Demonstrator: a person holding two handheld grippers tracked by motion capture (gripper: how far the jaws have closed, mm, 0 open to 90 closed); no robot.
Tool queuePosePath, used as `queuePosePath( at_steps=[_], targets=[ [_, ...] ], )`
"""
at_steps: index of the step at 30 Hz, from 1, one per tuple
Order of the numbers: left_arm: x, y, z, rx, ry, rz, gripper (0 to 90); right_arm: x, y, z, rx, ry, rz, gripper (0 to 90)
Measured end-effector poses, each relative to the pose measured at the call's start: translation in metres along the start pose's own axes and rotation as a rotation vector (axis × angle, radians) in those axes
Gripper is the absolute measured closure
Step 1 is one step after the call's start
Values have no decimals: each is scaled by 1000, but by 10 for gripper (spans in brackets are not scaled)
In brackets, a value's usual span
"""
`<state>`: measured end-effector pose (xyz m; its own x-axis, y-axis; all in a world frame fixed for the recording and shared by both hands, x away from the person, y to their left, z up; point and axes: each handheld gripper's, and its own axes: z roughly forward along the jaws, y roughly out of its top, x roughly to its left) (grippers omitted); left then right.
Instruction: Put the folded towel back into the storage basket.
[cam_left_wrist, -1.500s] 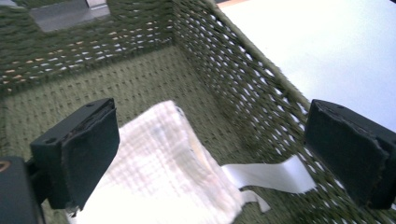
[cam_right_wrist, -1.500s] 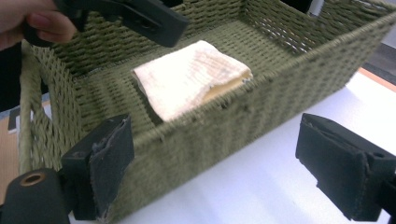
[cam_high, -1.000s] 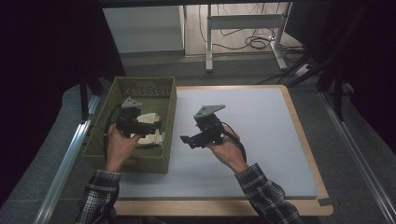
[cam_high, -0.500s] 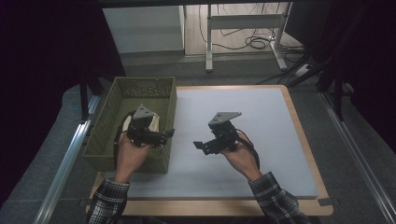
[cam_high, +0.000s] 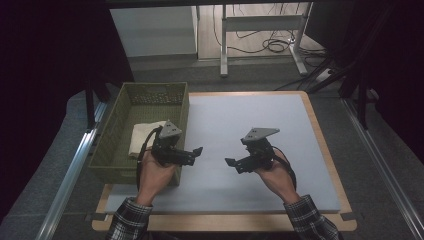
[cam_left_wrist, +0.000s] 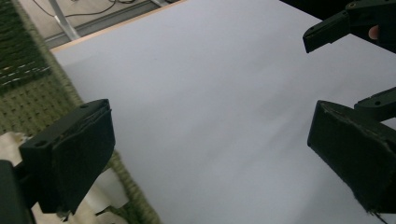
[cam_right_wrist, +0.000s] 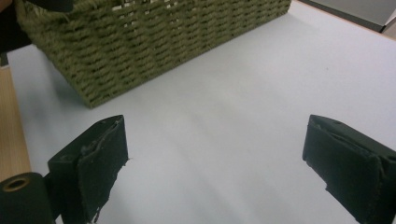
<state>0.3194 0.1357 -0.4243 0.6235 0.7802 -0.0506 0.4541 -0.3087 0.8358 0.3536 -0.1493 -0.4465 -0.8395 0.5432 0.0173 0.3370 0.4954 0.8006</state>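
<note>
High view: the woven green basket (cam_high: 112, 150) sits at the left end of the pale mat (cam_high: 280, 130), and everything else is placed from it. A cream cloth (cam_high: 142, 137) lies inside the basket, on its floor toward the near right corner. The left gripper (cam_high: 192, 152) hangs over the basket's right rim near that corner, its jaws pointing out across the mat away from the basket and standing wide apart with nothing between them. In the left gripper view the cloth (cam_left_wrist: 93, 205) shows just under the left jaw, with the basket's rim (cam_left_wrist: 70, 100) running beside it. The right gripper (cam_high: 234, 163) is well apart from the basket, out over the bare mat, its jaws aimed back toward the basket and likewise spread wide and empty. In the right gripper view the basket's side wall (cam_right_wrist: 154, 42) and its near corner stand ahead, with open mat (cam_right_wrist: 224, 121) between. The mat right of the basket is bare to its wooden border (cam_high: 327, 150).
</note>
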Motion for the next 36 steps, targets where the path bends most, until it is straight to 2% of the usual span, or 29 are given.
queuePosePath(
  at_steps=[6, 13, 23, 29, 36],
  targets=[
    [-20, -3, 9, -8, -40, 8, 4, -4, -15, -12, 14, -10, -1, 55],
    [-42, -5, 19, -7, -70, 44, 0, -13, -31, -28, 21, -23, 15, 23],
    [-66, -13, 29, -31, -109, 70, 0, -19, -51, -49, 39, -53, 23, 8],
    [-78, -25, 33, -36, -119, 90, 0, -18, -65, -62, 48, -85, 21, 8],
    [-91, -44, 39, -16, -99, 120, 0, -19, -88, -69, 66, -122, 39, 8]
  ],
)
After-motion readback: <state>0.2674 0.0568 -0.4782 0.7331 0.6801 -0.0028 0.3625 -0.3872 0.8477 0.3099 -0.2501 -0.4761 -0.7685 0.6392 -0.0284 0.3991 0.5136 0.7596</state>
